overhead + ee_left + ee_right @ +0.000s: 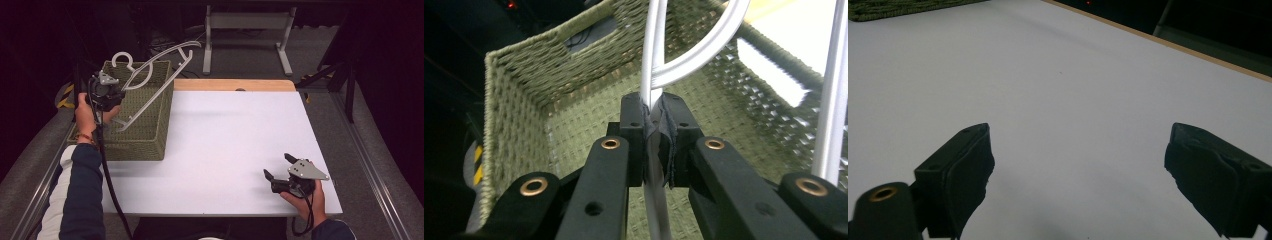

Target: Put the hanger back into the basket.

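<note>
1. The left gripper (655, 127) has its fingers (634, 125) clamped together on a thin bar of the white hanger (704, 47); in the left gripper view the black pads squeeze the bar from both sides with no gap.
2. In the high view the left gripper (111, 102) sits at the near-left rim of the basket (150, 135), and the hanger (155, 72) slants up and away from it: the long axis runs from the low end by the gripper, inside the basket, to the high end past the far right corner.
3. Its hook stands above the far-left rim of the basket, curling upward.
4. The hanger is smooth, slim, pale plastic or metal, an open frame with curved shoulders and a straight lower bar; which material I cannot tell.
5. The basket is olive-green woven cord, box-shaped, coarse in texture, with a cut-out handle in one end wall; it stands on the left edge of the bench (225, 145).
6. The right gripper (276, 167) rests low on the near-right part of the bench, its fingers (963, 165) wide apart with only bare white surface between them.
7. The bench top is flat and matte white, with a wooden strip along the far edge.
</note>
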A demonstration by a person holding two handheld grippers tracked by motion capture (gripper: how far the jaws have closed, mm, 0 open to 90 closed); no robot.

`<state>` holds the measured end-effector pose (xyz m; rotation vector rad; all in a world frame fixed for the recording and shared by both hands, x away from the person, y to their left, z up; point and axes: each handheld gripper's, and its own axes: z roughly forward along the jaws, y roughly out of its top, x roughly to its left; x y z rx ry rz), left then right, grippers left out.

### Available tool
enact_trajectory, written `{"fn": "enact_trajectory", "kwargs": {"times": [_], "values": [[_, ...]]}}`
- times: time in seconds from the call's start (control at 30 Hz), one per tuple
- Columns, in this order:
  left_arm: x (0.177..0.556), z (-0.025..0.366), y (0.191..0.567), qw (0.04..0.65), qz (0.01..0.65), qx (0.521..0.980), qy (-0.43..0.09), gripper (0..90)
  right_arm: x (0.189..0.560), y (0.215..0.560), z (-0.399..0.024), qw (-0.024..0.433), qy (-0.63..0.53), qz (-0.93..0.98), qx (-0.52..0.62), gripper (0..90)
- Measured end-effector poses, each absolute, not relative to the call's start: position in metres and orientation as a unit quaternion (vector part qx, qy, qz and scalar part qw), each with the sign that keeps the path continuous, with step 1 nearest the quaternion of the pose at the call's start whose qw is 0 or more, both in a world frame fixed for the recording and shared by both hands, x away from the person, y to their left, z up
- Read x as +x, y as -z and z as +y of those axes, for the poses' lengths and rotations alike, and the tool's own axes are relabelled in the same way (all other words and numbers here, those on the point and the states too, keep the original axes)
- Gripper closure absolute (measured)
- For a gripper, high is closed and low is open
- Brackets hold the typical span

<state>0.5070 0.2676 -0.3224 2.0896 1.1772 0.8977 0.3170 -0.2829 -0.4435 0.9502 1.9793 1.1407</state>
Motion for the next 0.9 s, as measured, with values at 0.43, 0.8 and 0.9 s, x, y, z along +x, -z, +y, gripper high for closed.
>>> {"fn": "enact_trajectory", "kwargs": {"times": [0.43, 0.8, 0.9], "values": [[0.511, 0.309, 0.337, 0.283, 0.496, 0.757, -0.318, 81.8, 0.317, 0.445, -0.28, 0.325, -0.431, 0.763, 0.356, 12.0], [0.511, 0.31, 0.351, 0.263, 0.511, 0.753, -0.322, 80.5, 0.317, 0.447, -0.279, 0.323, -0.424, 0.772, 0.347, 11.9], [0.507, 0.312, 0.348, 0.281, 0.504, 0.751, -0.32, 77.8, 0.317, 0.447, -0.277, 0.322, -0.422, 0.775, 0.343, 12.0]]}}
